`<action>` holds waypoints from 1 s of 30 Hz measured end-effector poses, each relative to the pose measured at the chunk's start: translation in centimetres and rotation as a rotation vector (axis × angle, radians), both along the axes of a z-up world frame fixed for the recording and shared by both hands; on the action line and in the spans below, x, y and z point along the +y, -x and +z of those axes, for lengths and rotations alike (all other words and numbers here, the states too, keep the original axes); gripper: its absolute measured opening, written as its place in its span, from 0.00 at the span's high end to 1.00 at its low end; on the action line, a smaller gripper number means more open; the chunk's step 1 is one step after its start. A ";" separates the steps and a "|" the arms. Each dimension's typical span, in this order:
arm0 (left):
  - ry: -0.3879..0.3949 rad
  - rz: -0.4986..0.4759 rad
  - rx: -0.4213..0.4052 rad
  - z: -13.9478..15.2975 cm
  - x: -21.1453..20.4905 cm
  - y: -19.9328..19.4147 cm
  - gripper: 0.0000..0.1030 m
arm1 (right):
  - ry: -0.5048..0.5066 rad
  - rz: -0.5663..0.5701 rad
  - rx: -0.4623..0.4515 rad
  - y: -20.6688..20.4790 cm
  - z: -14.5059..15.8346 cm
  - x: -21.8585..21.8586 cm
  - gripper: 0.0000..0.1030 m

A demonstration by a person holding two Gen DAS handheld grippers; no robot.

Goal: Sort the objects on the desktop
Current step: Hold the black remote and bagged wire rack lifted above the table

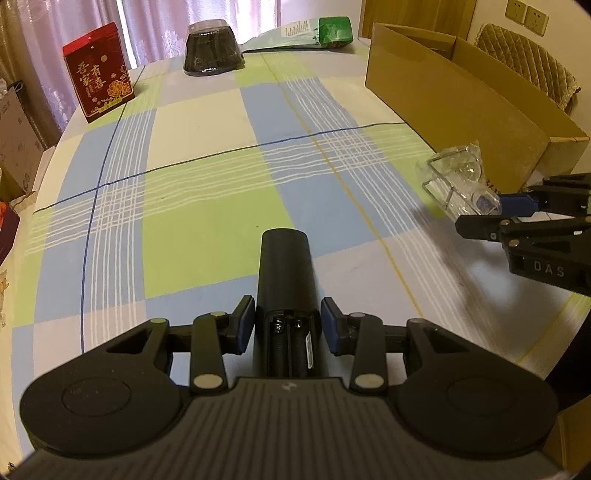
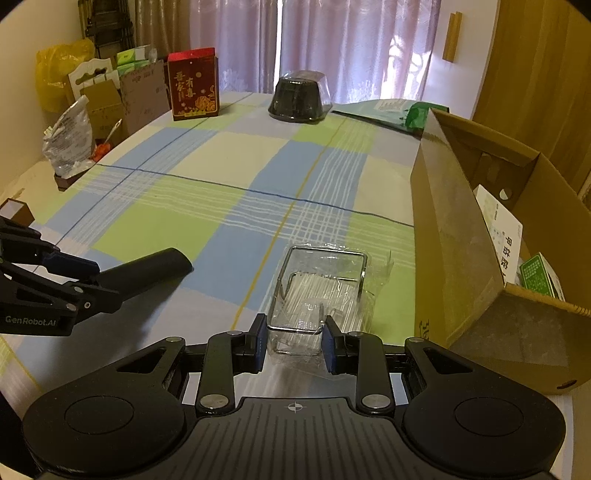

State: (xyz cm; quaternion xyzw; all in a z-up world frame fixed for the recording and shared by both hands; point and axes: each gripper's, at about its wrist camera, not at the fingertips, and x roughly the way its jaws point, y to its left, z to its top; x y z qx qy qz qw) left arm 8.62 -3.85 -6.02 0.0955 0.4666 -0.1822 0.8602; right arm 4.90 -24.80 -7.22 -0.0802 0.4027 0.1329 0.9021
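Far left, off the table edge: yellow plastic bag [image 2: 59, 74], stacked cardboard cartons [image 2: 122, 99], crinkled silver pouch [image 2: 70, 140]

Left rear of checked tablecloth [image 1: 207, 206]: red gift box [image 1: 99, 72] with gold characters, upright, near the cloth's edge

Left foreground: left gripper [image 1: 287, 325], blue pads closed against both sides of a black remote control [image 1: 285, 280]; remote pointing forward, battery compartment open and facing up, spring visible; in the right wrist view, remote tip slanting up clear of the cloth

Centre rear: dark domed container [image 1: 213, 48] under clear plastic lid, standing on the cloth, well apart from both grippers

Centre-right rear: flat pale mailer bag [image 1: 291, 35] with a green packet [image 1: 335, 32] lying against its right end

Right foreground: right gripper [image 2: 293, 341], fingers narrowed onto the near end of a wire rack [image 2: 321, 291] wrapped in clear plastic; pads touching the wrapping on both sides; whether resting on the cloth or raised, cannot tell; rack just beside the box wall

Right: open cardboard box [image 2: 454, 236], long side along the table's right edge, flaps up; inside, a white printed card [image 2: 502, 225] leaning upright and a green-and-white packet [image 2: 537, 275] at the near corner

Far right, beyond the box: padded chair back [image 1: 528, 55], wall sockets [image 1: 524, 14] above it
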 end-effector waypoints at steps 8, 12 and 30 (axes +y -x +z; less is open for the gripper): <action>0.023 -0.003 -0.008 0.2 0.1 0.2 0.68 | -0.007 0.005 -0.001 -0.1 0.0 0.1 0.72; 0.033 -0.005 -0.011 0.3 0.1 0.3 0.68 | -0.006 0.007 0.005 0.0 -0.1 0.2 0.72; 0.038 -0.030 -0.044 1.3 -0.7 0.1 0.68 | -0.010 0.010 -0.023 0.4 1.0 0.0 0.72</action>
